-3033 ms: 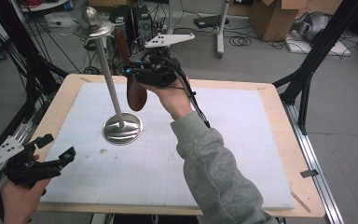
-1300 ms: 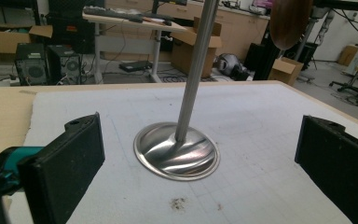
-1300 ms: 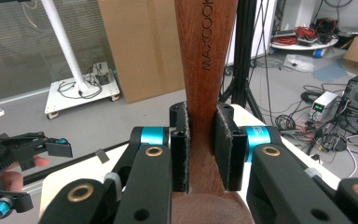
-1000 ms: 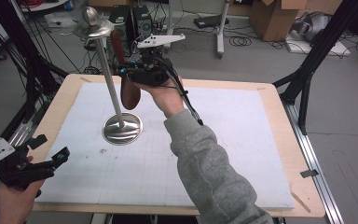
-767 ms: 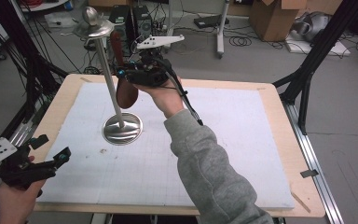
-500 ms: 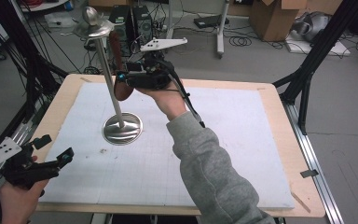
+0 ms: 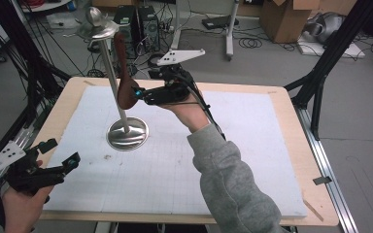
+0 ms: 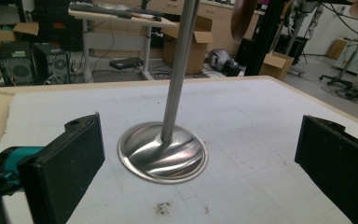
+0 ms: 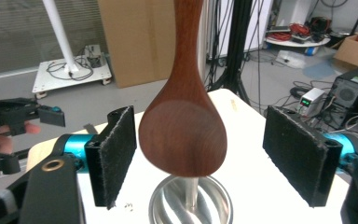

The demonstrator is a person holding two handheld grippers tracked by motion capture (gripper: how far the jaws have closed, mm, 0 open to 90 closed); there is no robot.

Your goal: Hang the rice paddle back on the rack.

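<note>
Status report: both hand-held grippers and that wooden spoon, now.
Right hand-held gripper jaws just opened, pads clear of the brown wooden spoon. Spoon hangs on the tall steel stand. Left hand-held gripper open, empty, low by table edge. Nothing obstructing.

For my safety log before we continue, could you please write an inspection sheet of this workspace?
Surface: white gridded mat on a wooden table, a few dark specks.
Job's things: wooden spoon hanging from the hook top of a metal stand.
Clutter: nothing seen.
Grippers: right claw jaws have just been opening, spoon bowl between them, pads apart from it; left claw open, near the mat's front left corner.
Cables: black cable along the right forearm.
Surroundings: cardboard boxes, computer towers, floor cables.
</note>
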